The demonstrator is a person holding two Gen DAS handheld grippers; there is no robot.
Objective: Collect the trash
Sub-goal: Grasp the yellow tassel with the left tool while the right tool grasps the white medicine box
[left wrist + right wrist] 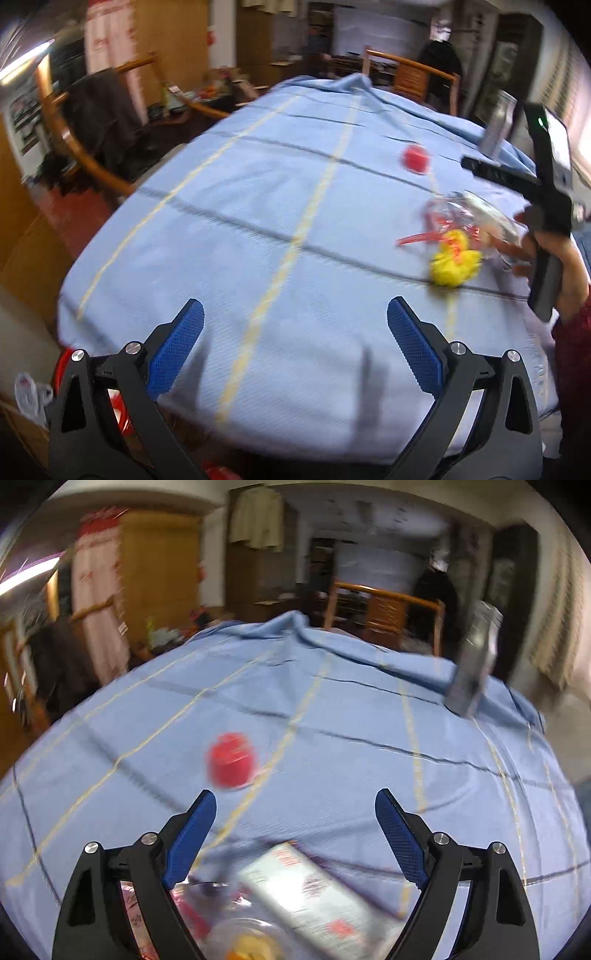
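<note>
both grippers, left gripper [295, 325] and right gripper [295, 812], gape apart, holding nothing. printing on the flat white carton [310, 893] beneath the right gripper is too blurred to read. a small round red container [231, 760], contents unseen, sits ahead-left of it; crumpled yellow wrapper [456, 262] lies far right of the left gripper on the blue-clothed tabletop [240, 221].

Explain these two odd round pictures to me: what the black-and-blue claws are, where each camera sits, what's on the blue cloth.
No robot here: a person holds a two-fingered claw in each hand, each with a wide-angle camera looking along its fingers. One picture is from the left gripper, the other from the right gripper. Both are open and hold nothing. The blue cloth carries a red cap, a yellow wad, clear wrappers, a white carton and a silver pouch. Everything is motion-blurred.
</note>
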